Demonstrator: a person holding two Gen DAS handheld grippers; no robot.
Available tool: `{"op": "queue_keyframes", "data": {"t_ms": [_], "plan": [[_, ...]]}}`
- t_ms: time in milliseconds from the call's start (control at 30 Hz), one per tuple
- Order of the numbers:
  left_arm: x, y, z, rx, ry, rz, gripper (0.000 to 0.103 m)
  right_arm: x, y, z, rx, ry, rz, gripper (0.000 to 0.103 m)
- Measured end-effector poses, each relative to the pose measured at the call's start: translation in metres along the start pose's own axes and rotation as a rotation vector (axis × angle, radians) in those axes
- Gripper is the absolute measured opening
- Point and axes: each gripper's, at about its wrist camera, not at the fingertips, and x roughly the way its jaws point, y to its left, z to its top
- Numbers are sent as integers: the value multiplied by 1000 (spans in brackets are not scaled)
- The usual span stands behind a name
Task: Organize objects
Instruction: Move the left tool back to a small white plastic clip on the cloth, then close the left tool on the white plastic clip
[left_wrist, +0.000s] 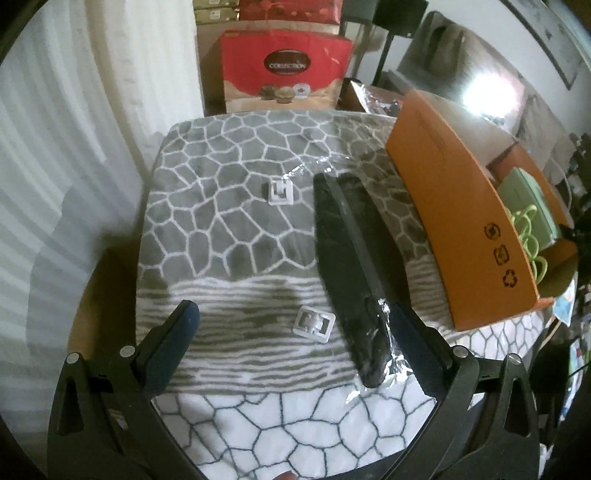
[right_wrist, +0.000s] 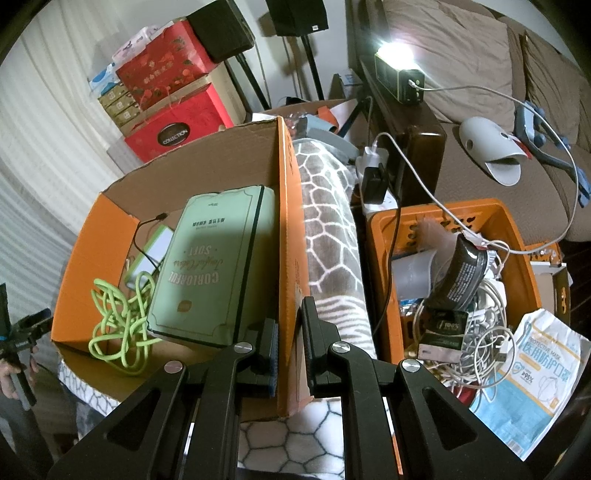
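Left tool spread above white clip, right tool pinching box wall

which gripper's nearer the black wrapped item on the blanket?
Left. The left gripper is open, its fingers either side of the black wrapped item's near end. The right gripper is shut on the orange box wall, off to the side.
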Motion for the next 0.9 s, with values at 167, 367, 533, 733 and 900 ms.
{"op": "queue_keyframes", "data": {"t_ms": [167,367,533,733,900], "plan": [[8,-5,-8,36,-5,-5,91,0,-2,-3,0,2,-1,10],[19,-17,-18,114,0,13,74,0,-2,-3,0,1,-1,10],[29,-21,-20,142,3,32,57,0,-2,-3,0,2,-2,10],[34,-22,-23,166,3,16,25,0,-2,-3,0,2,-2,10],[31,-21,-23,162,-12,4,24,0,-2,-3,0,2,-2,10]]}}
